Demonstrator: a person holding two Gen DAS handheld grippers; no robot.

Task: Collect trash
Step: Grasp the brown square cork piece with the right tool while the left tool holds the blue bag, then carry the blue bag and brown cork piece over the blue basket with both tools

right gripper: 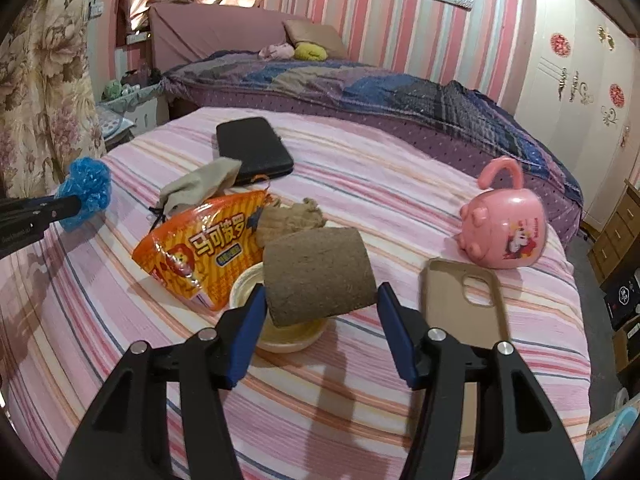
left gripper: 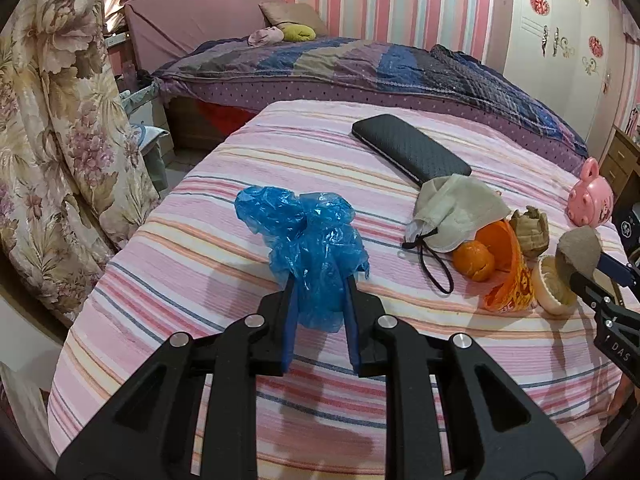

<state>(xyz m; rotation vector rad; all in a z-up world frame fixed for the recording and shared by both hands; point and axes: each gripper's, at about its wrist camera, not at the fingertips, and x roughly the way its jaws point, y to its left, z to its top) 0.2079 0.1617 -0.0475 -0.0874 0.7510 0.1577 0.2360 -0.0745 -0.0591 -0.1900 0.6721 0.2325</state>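
The left gripper (left gripper: 320, 300) clamps a blue plastic bag (left gripper: 308, 240) above the bed (left gripper: 200, 280). The right gripper (right gripper: 320, 308) grasps 1 cardboard tube (right gripper: 316, 276) (long axis crosswise between its fingers).

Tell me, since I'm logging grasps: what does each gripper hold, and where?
Left gripper: shut on the blue plastic bag, by its bunched lower end. Right gripper: a cardboard tube sits between its fingers, across its sides.

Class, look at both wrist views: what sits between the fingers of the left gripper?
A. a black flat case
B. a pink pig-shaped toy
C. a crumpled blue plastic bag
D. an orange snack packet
C: the left gripper pinches the crumpled blue plastic bag between its fingers, lifted off the striped cloth.
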